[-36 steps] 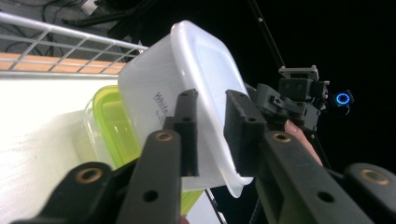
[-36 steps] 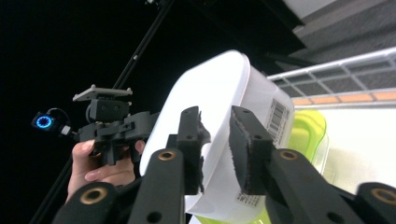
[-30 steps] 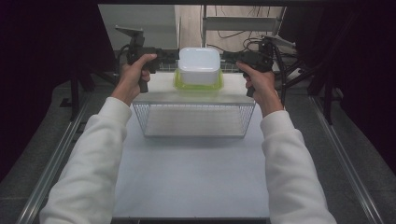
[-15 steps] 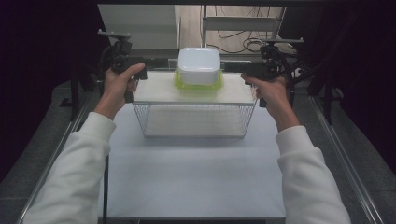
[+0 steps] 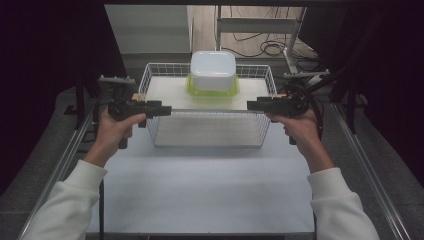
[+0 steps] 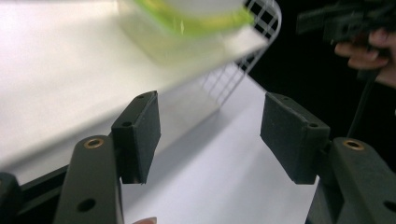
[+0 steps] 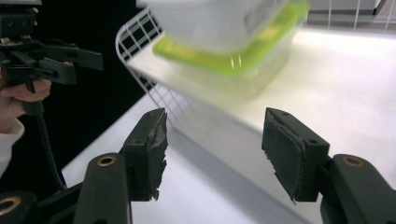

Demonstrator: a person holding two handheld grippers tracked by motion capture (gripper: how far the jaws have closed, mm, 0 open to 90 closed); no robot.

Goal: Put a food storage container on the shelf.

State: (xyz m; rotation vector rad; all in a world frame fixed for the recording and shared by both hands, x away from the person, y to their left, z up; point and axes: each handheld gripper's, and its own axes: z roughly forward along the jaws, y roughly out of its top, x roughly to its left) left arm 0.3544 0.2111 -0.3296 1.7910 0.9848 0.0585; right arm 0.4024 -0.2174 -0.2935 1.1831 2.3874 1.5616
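A white wire basket [image 5: 210,132] stands on the white table [image 5: 200,190], with a white board [image 5: 165,92] lying across its top. At the board's far middle sits a clear tub with a lime-green rim and a white box on top [image 5: 213,72]. My left gripper [image 5: 167,109] hovers open at the basket's near left corner, pointing inward. My right gripper [image 5: 250,105] hovers open at the near right corner, facing it. In the left gripper view the tub [image 6: 187,28] lies beyond my empty left gripper [image 6: 210,121]. The right gripper view has the tub [image 7: 219,42] ahead of my empty right gripper [image 7: 215,135].
Metal rails [image 5: 70,150] run along both sides of the table. Black curtains stand at left and right. Cables [image 5: 270,47] and a metal frame lie on the floor behind the basket. The near half of the table is bare white surface.
Both hands have drawn back from the far sides of the basket, beside the tub, toward the person and now sit at its near corners. The basket and tub have stayed put.
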